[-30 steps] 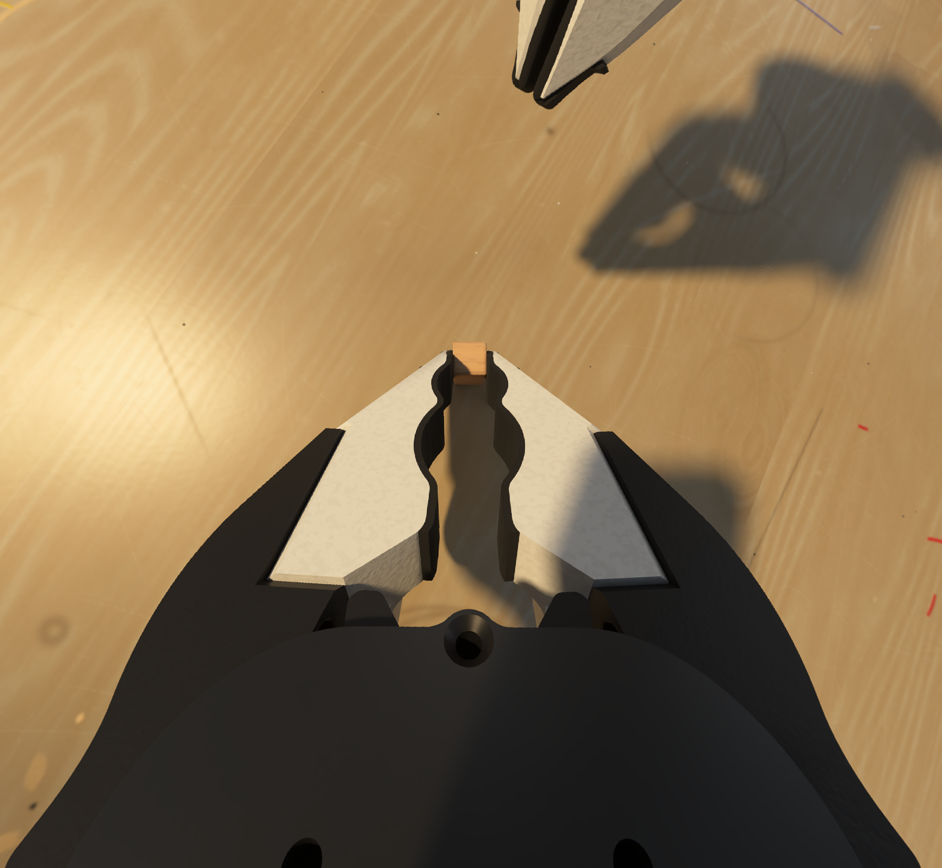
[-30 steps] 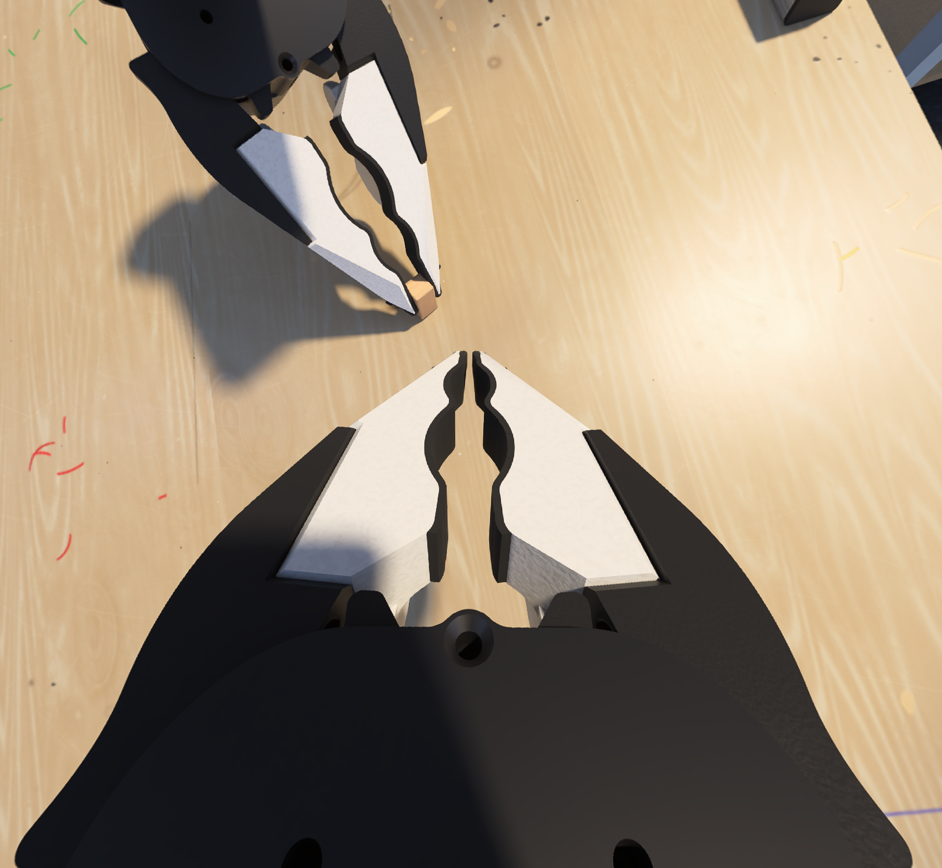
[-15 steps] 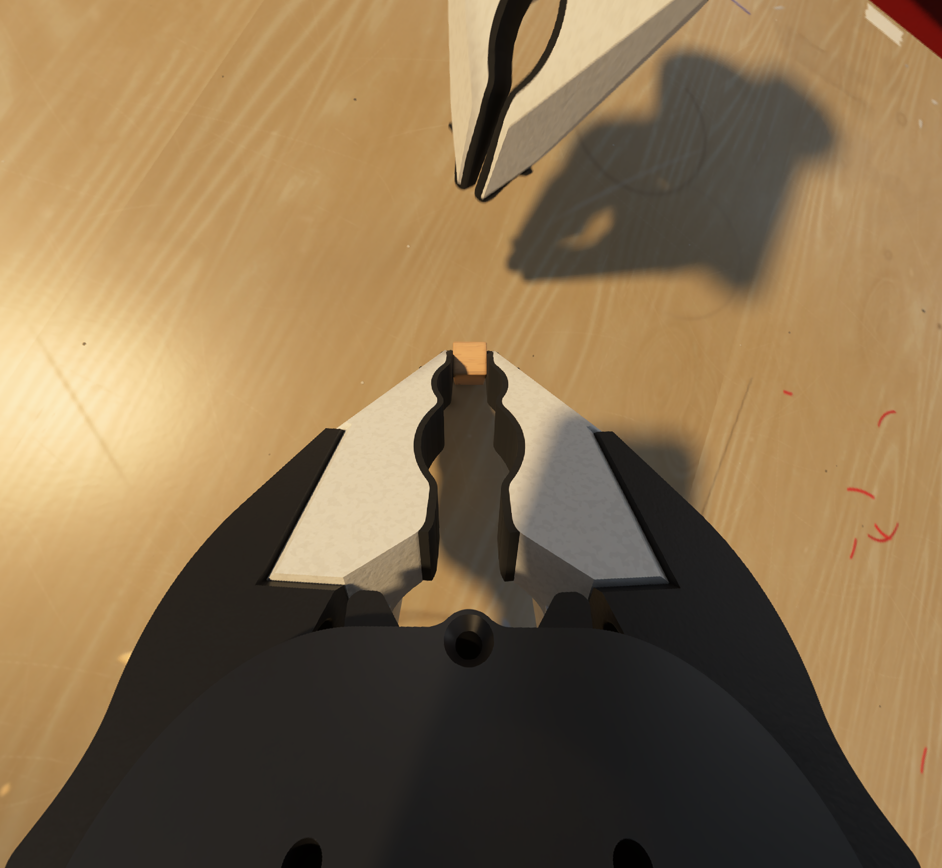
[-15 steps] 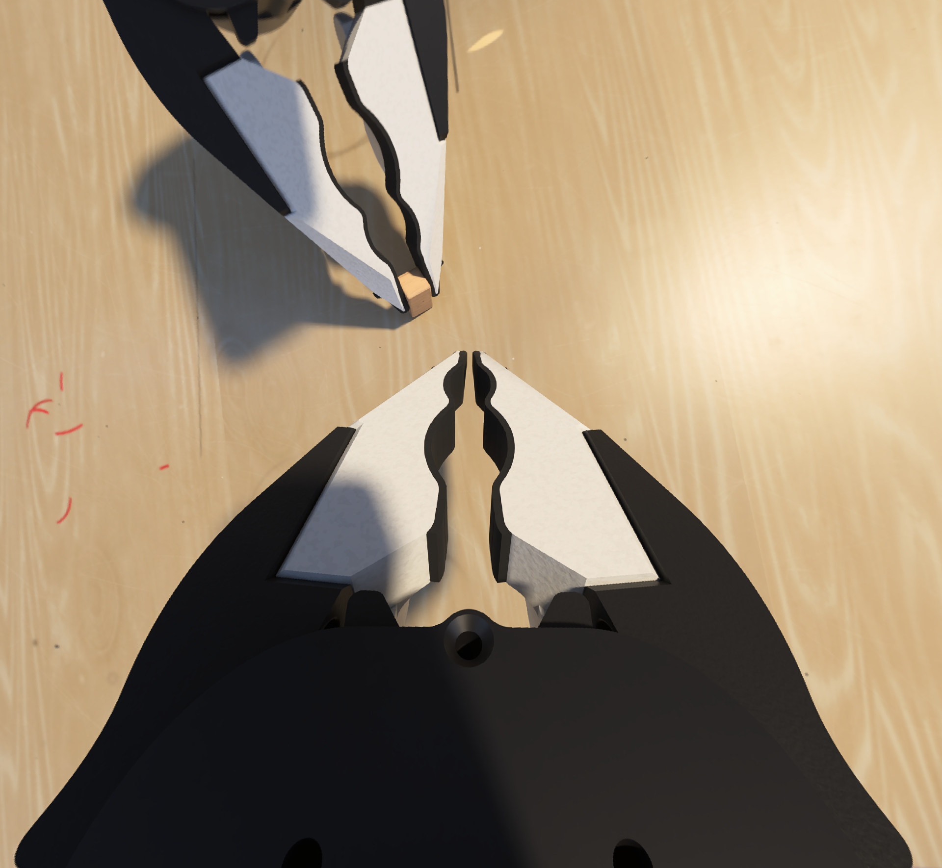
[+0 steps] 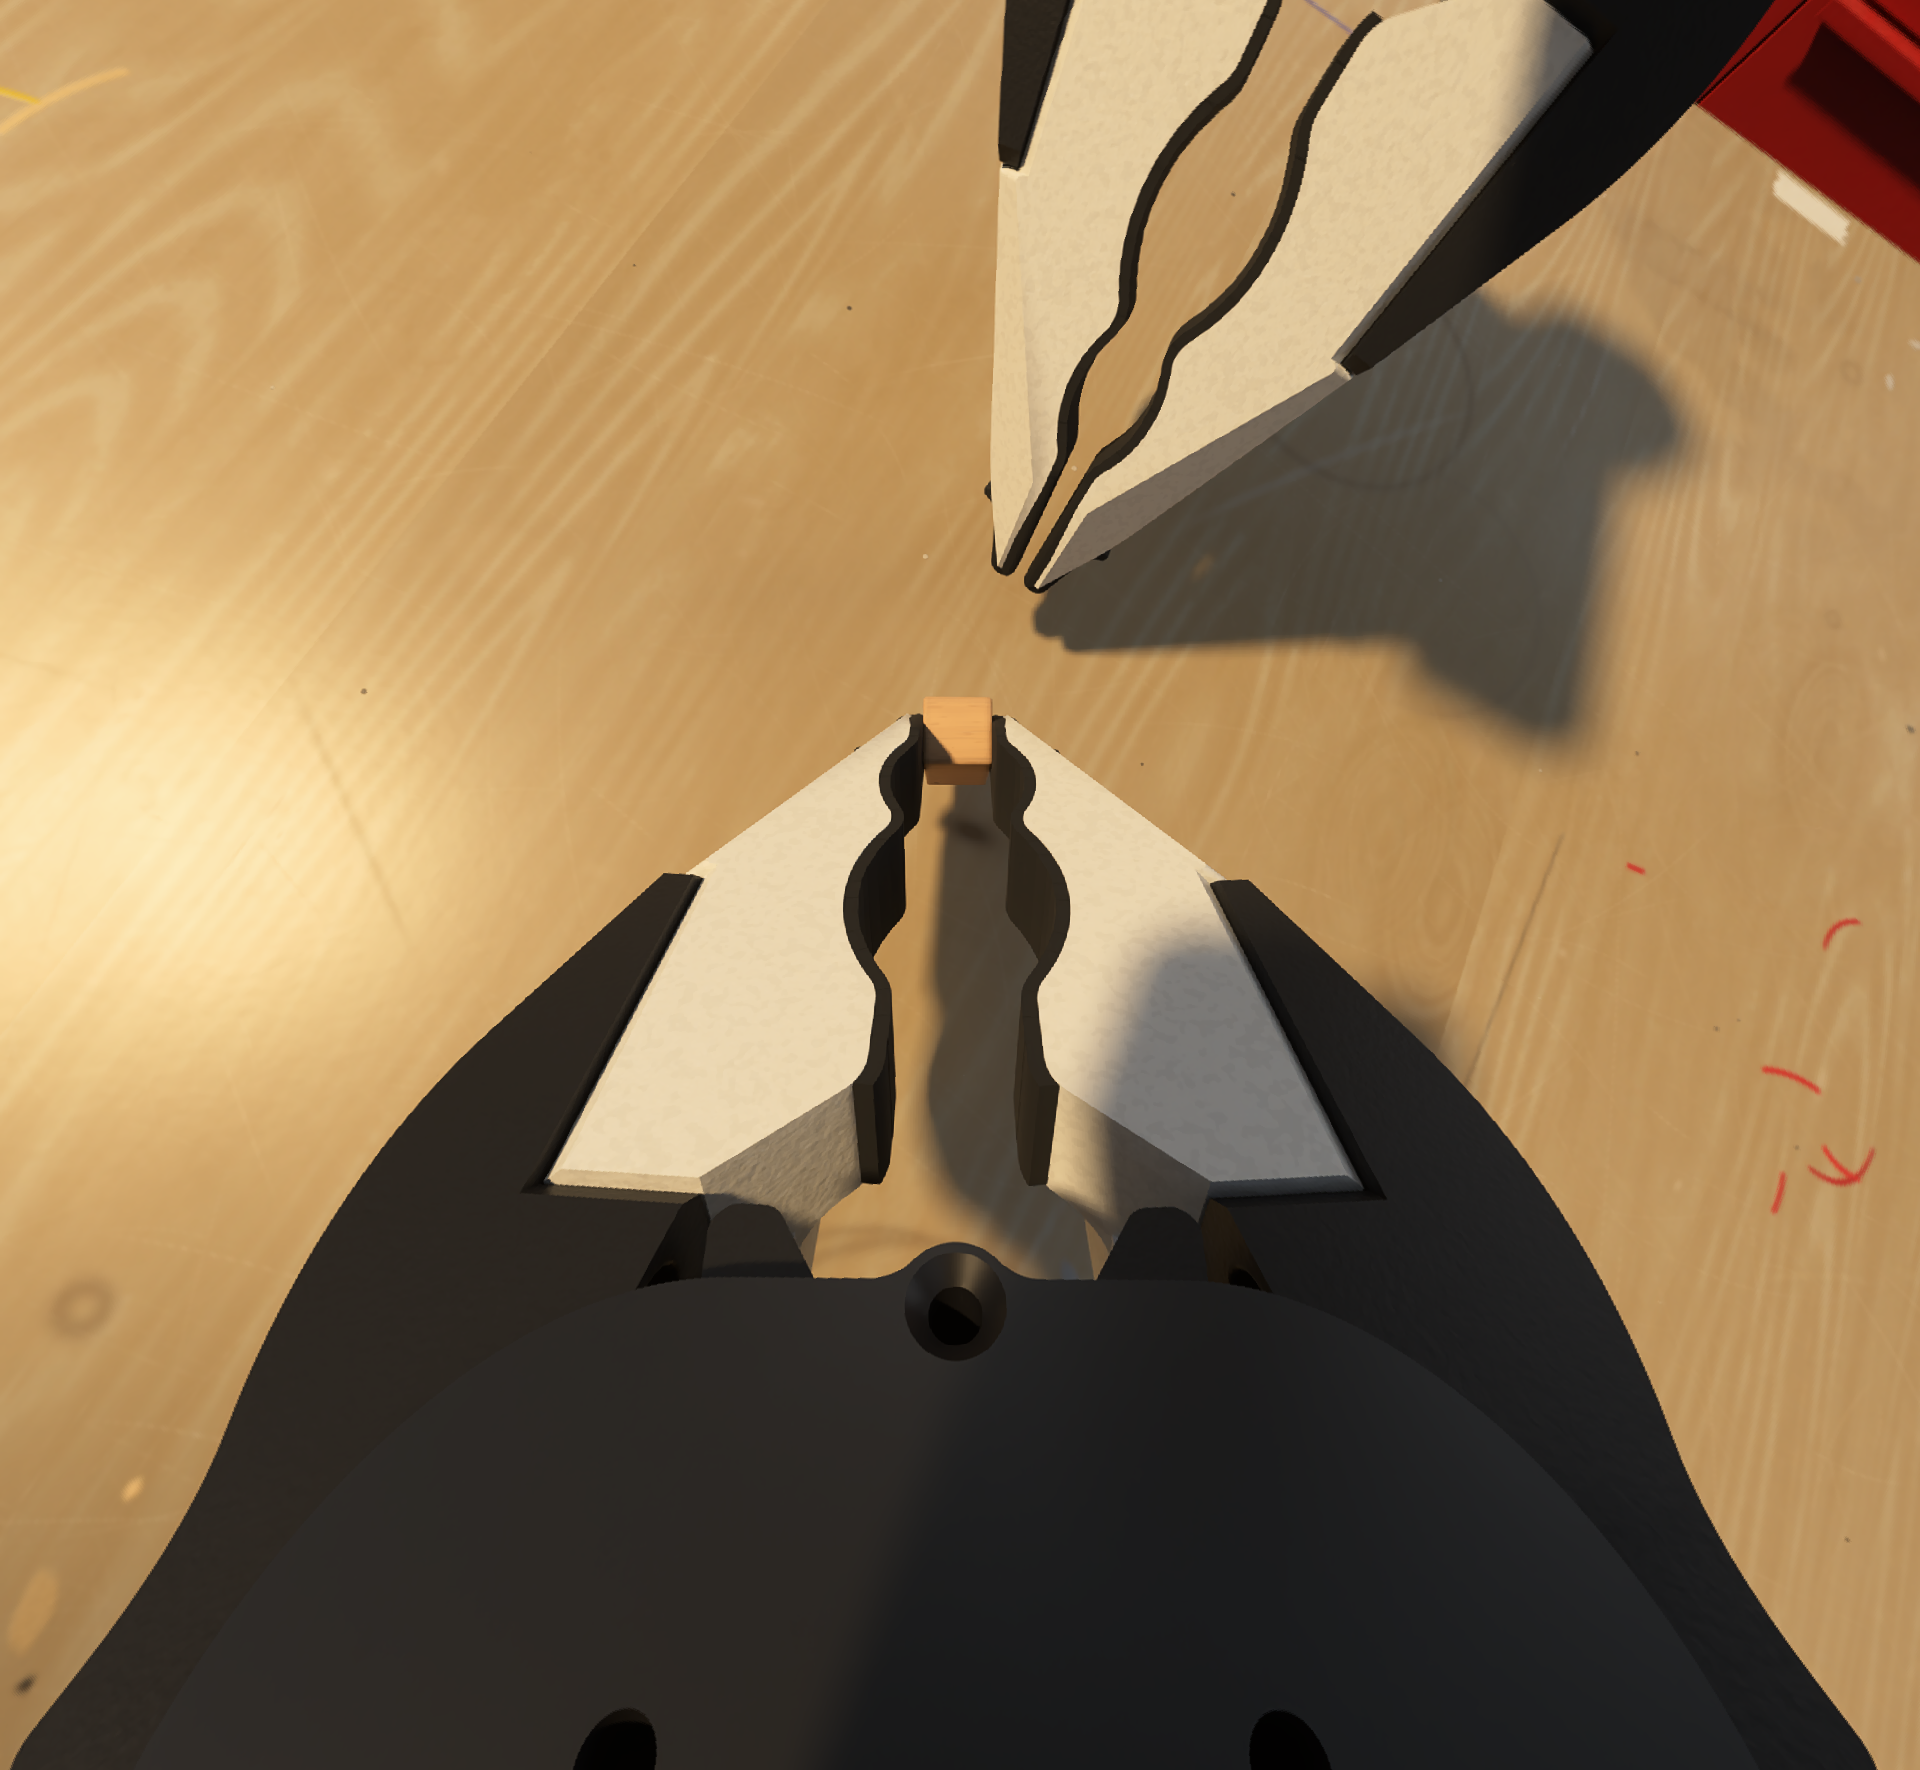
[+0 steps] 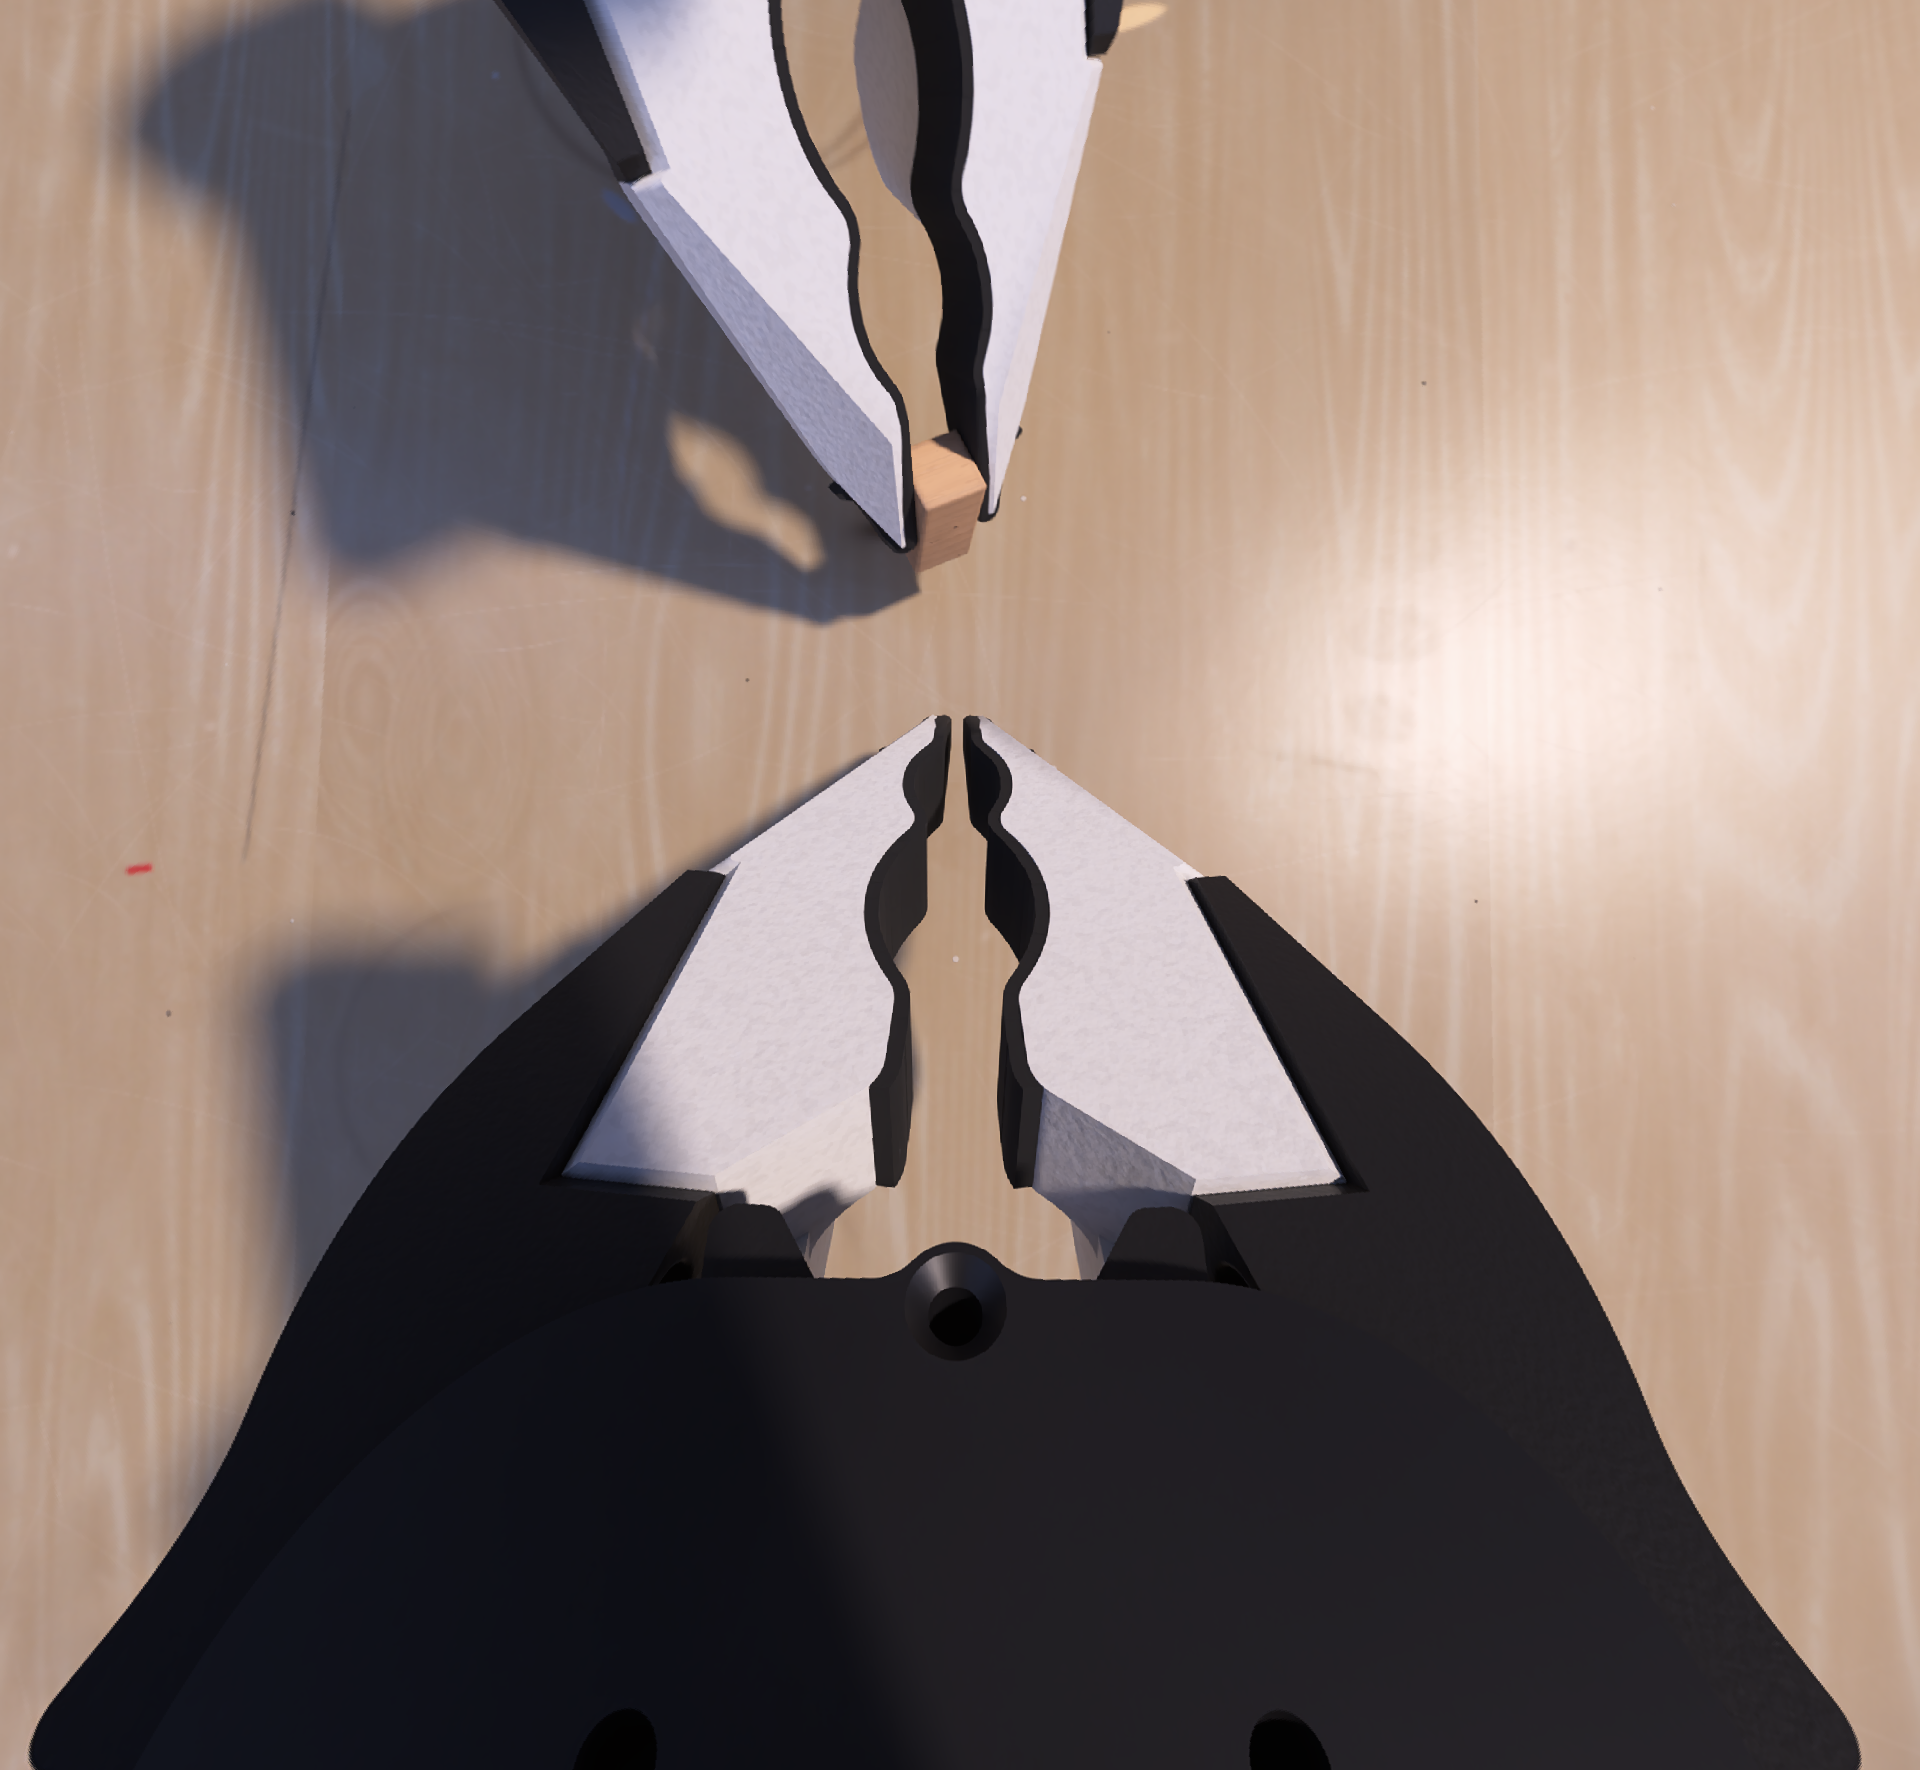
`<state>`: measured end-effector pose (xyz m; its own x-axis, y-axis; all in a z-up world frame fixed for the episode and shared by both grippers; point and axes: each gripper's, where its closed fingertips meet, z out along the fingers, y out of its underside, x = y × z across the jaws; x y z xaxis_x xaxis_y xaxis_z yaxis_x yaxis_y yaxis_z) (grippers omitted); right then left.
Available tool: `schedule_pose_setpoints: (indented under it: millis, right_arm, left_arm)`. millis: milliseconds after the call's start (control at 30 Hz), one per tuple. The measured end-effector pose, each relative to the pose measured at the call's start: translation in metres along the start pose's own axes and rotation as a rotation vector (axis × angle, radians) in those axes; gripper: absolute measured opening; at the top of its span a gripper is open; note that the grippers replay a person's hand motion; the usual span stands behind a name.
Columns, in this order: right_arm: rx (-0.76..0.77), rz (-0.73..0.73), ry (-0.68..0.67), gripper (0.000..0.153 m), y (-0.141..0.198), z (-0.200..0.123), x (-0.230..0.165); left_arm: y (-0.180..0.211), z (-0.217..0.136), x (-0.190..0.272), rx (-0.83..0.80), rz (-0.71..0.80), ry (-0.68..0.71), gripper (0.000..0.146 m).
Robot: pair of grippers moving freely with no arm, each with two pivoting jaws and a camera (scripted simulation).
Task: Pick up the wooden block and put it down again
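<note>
Left hand-held gripper pinches the wooden block at its very fingertips, close above the table; whether the block touches the surface cannot be told. The right hand-held gripper, pressed almost together and holding nothing, points at the block from its 6 o'clock, near but apart. With so shallow a grip the block could slip or twist out, and a nudge from the right fingertips would likely dislodge it.

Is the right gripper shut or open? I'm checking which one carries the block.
Shut and empty: the right gripper has its fingertips almost together with nothing between. The wooden block sits clamped in the left gripper.
</note>
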<state>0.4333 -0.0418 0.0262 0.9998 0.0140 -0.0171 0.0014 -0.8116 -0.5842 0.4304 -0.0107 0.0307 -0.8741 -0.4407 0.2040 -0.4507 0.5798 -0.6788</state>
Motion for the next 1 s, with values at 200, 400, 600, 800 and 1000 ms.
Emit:
schedule_pose_setpoints:
  millis: [200,400,600,800,1000]
  right_arm:
    - [-0.013,-0.056,0.002,0.003,0.0028,0.0038,-0.0010]
    - [-0.012,-0.063,0.004,0.003,0.0032,0.0061,-0.0003]
    - [-0.001,-0.070,0.013,0.003,0.0021,0.0071,0.0016]
    - [0.014,-0.070,0.026,0.002,0.0008,0.0064,0.0049]
    - [0.020,-0.056,0.012,0.002,0.0012,0.0076,0.0044]
  left_arm:
    - [0.0029,0.0055,0.0018,-0.024,0.026,-0.003,0.012]
    - [0.0032,0.0053,-0.0001,-0.024,0.026,-0.011,0.012]
    - [0.0022,0.0045,-0.0012,-0.016,0.026,-0.017,0.012]
    - [0.0027,0.0049,-0.0014,-0.018,0.023,-0.015,0.012]
    - [0.0043,0.0043,-0.0027,-0.026,0.019,-0.018,0.012]
